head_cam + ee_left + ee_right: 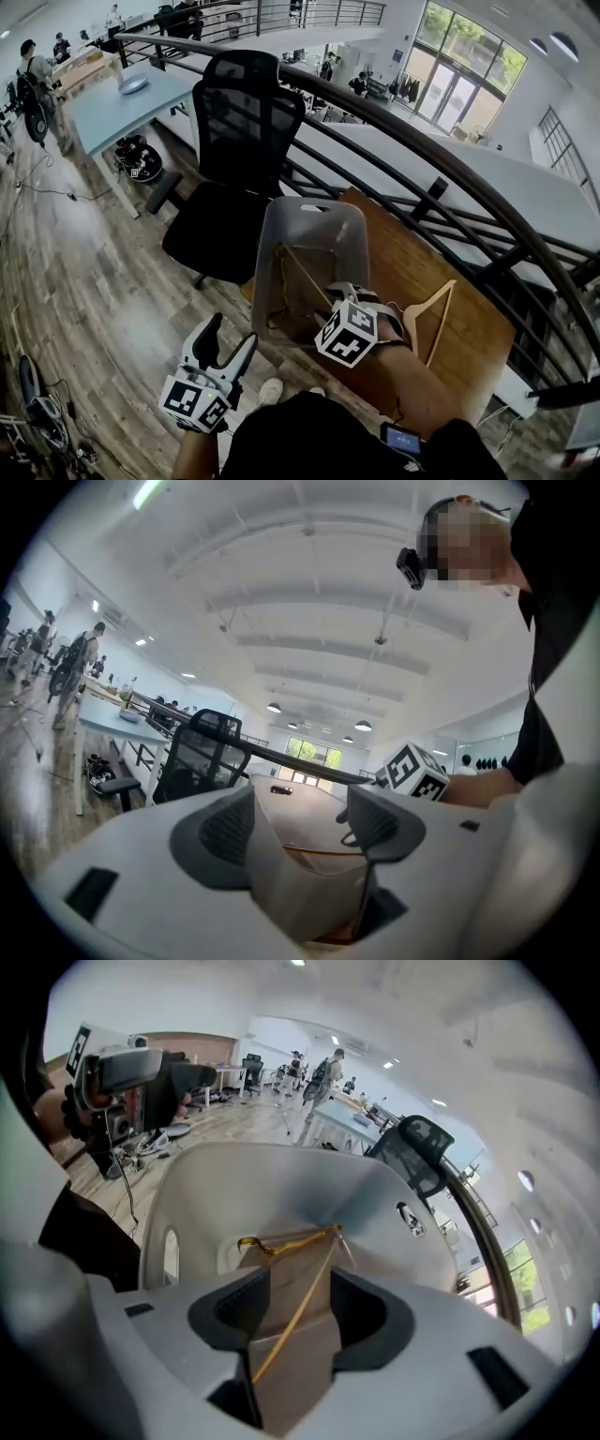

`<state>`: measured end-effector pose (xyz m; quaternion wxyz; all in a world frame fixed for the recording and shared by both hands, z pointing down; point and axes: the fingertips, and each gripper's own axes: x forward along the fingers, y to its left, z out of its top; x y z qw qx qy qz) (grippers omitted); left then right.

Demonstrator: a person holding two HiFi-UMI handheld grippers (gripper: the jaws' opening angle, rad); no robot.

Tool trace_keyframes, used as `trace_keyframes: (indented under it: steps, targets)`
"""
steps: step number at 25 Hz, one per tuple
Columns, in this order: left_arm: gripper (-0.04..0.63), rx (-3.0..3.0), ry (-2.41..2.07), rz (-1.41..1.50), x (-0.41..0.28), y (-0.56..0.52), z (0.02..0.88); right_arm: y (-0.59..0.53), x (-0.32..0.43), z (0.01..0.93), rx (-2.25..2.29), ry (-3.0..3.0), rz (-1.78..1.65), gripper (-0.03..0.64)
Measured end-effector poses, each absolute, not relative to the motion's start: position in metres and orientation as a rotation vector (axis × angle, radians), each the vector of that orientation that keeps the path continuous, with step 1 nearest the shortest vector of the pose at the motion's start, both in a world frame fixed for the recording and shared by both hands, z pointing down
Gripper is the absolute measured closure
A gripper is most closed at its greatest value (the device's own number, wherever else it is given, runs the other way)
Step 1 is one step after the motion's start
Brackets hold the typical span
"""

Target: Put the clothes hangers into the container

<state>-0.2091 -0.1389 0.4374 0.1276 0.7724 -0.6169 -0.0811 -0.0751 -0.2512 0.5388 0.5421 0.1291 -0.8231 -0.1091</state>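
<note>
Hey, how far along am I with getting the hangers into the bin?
Done: one wooden hanger lies inside the grey container. In hand: nothing. The right gripper is open over that hanger, with its pads off it. The left gripper is open and empty, off to the container's left. Left: a second hanger lies on the table, right of the container.
</note>
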Motion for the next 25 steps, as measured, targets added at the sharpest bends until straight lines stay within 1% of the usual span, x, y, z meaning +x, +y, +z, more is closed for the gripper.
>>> trace_keyframes:
  steps: [12,15,20,25]
  targets:
    - [0.281,2.378,-1.686,-0.176,-0.170,-0.168,0.428,-0.258,-0.052,0.509,0.469,-2.120,-0.183,0.440]
    - [0.281,2.410,-1.661,-0.172,-0.160,-0.174,0.423,-0.264,-0.042,0.492,0.548,-2.199,-0.167,0.468]
    - [0.281,2.471,-1.597,-0.169,-0.138,-0.182,0.416,-0.274,-0.014,0.459,0.735,-2.331,-0.186,0.469]
    - [0.281,2.536,-1.502,-0.154,-0.110,-0.192,0.411,-0.278,0.029,0.440,0.942,-2.410,-0.095,0.489]
